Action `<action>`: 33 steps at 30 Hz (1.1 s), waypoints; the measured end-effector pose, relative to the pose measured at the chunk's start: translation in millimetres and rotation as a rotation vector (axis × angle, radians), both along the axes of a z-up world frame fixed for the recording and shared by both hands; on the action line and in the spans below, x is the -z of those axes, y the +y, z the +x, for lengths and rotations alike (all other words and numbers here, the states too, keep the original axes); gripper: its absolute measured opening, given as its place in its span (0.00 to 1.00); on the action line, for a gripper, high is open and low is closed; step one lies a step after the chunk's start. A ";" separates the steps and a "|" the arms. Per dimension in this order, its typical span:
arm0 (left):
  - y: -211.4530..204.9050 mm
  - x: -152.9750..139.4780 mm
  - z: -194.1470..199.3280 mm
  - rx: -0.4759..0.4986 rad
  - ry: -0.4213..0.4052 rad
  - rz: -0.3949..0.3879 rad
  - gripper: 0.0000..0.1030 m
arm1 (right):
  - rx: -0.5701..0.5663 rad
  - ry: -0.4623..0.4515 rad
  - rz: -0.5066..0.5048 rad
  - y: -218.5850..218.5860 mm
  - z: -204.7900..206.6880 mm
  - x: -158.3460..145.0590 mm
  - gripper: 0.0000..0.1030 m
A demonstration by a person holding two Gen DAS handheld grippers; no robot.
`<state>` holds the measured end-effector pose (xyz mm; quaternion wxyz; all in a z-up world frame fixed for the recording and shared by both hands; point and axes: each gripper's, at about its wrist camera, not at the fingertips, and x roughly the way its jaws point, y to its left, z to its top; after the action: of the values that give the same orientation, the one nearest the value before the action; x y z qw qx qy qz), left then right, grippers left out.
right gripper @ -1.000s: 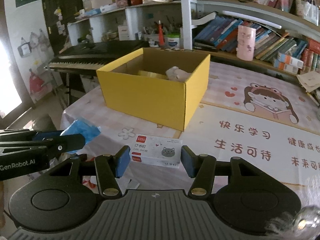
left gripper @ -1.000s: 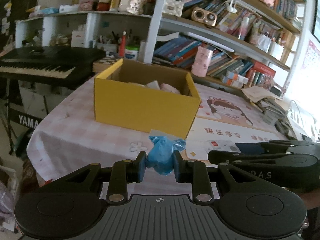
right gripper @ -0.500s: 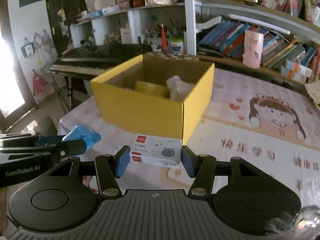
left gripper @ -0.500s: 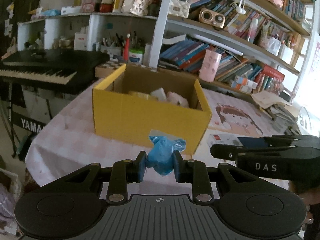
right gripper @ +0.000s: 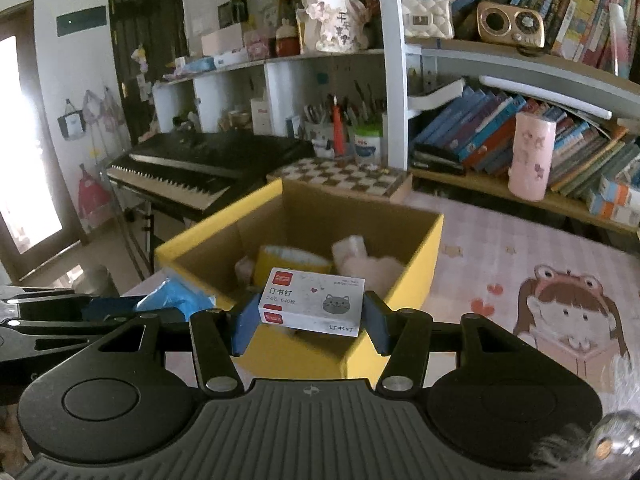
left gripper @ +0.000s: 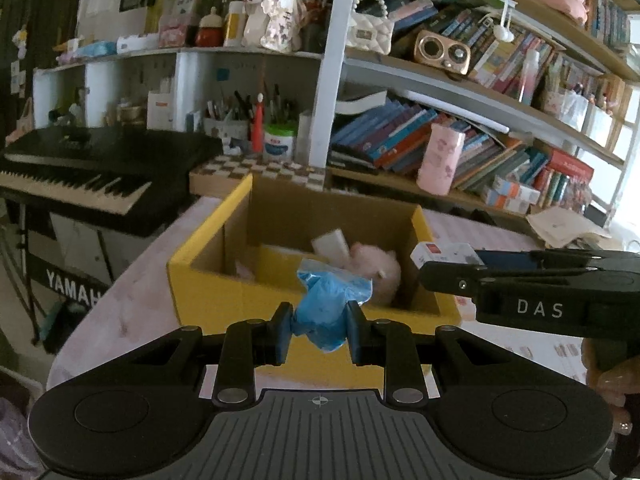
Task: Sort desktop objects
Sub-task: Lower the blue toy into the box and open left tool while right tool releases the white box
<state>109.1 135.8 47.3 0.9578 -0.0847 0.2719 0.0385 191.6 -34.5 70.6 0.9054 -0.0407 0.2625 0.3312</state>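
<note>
- The left gripper (left gripper: 319,330) has its jaws closed on a crumpled blue bag (left gripper: 329,312), which is pinched between the two blue pads and bulges above and below them.
- In the left wrist view the blue bag sits in front of the near wall of the yellow cardboard box (left gripper: 224,304), raised off the table and level with the box's near rim.
- The right gripper (right gripper: 311,322) has its jaws closed on a small white staple box (right gripper: 313,301) printed with a grey cat face and a red label; the pads press on its two short ends.
- The staple box is held flat, with its printed face up, over the near rim of the yellow cardboard box.
- In the left wrist view the right gripper reaches in from the right, with the end of the staple box showing at its tip above the box's right wall.
- Inside the yellow cardboard box lie a pink fluffy item (right gripper: 370,270), a yellow roll-like item (right gripper: 294,260) and a white block (left gripper: 329,242).
- The yellow cardboard box stands on a table with a pink patterned cloth (right gripper: 520,256); a cartoon girl is printed on the cloth to the right.
- A black keyboard (right gripper: 192,168) stands to the far left, beyond the table.
- Bookshelves (right gripper: 500,136) and a pink cup (right gripper: 530,156) are at the far right.
</note>
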 end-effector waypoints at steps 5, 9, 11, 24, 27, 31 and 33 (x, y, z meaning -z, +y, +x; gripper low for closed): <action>-0.9 -1.3 32.6 -0.006 0.003 0.031 0.26 | -0.028 -0.029 -0.023 9.1 37.2 0.6 0.50; -3.9 2.1 63.2 0.000 0.029 0.071 0.26 | -0.073 -0.046 -0.078 20.6 68.2 3.9 0.50; -4.7 6.7 79.2 0.005 0.057 0.090 0.26 | -0.095 -0.063 -0.112 28.5 83.6 6.6 0.50; -3.6 38.5 128.3 -0.003 0.206 0.072 0.26 | -0.190 -0.053 -0.300 69.9 141.6 36.1 0.51; -4.0 41.7 129.5 -0.006 0.220 0.066 0.26 | -0.190 -0.040 -0.310 70.5 145.7 39.8 0.51; -3.5 38.8 125.1 -0.031 0.188 0.062 0.44 | -0.169 -0.036 -0.298 69.1 146.6 42.6 0.51; -3.3 35.2 121.4 -0.046 0.158 0.069 0.65 | -0.145 -0.046 -0.276 65.8 145.0 40.7 0.57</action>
<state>230.5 132.5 12.1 0.9346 -0.0545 0.3432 0.0765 336.6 31.2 29.9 0.8707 -0.1913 0.2810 0.3555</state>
